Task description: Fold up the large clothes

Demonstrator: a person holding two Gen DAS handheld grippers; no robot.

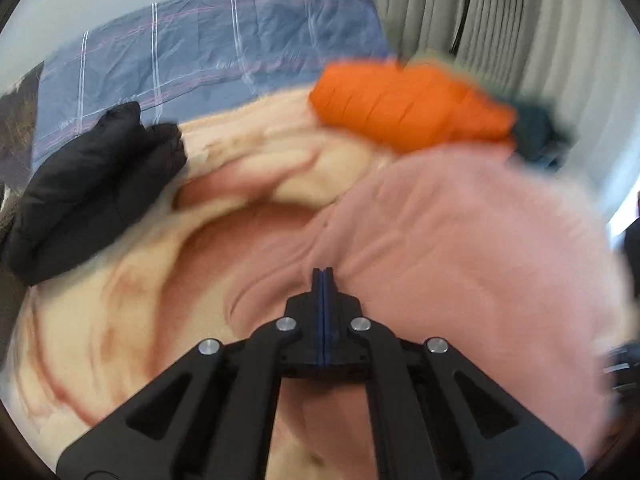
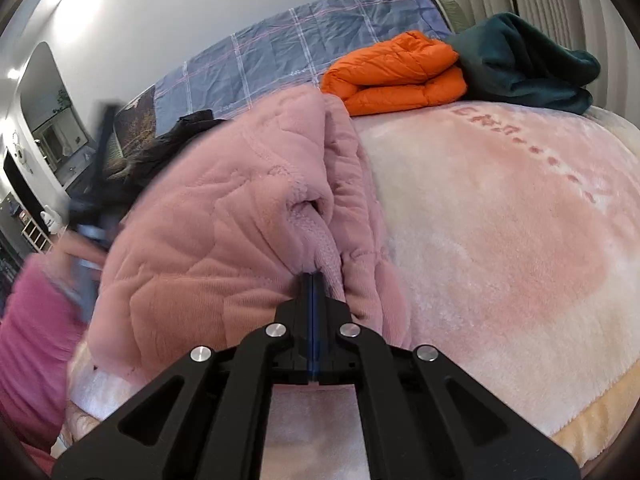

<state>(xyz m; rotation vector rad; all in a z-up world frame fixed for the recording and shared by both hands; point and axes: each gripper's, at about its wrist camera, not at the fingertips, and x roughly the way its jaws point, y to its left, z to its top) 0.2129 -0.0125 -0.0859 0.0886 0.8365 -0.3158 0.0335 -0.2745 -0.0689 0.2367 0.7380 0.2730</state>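
A large pink quilted garment (image 2: pixel 224 216) is held up over the bed, bunched and hanging in folds. My right gripper (image 2: pixel 313 276) is shut on a fleecy edge of it. In the left wrist view, which is blurred by motion, the same pink garment (image 1: pixel 460 248) fills the right half. My left gripper (image 1: pixel 323 271) is shut with its tips at the garment's edge. In the right wrist view the left gripper (image 2: pixel 96 208) shows as a dark blur at the far left, at the garment's other side.
A pink and cream plush blanket (image 2: pixel 500 248) covers the bed. A folded orange puffer jacket (image 2: pixel 396 74) and a dark green garment (image 2: pixel 524 60) lie at the back. A black jacket (image 1: pixel 100 184) lies at left. A blue checked sheet (image 1: pixel 208 52) and curtains (image 1: pixel 500 16) stand behind.
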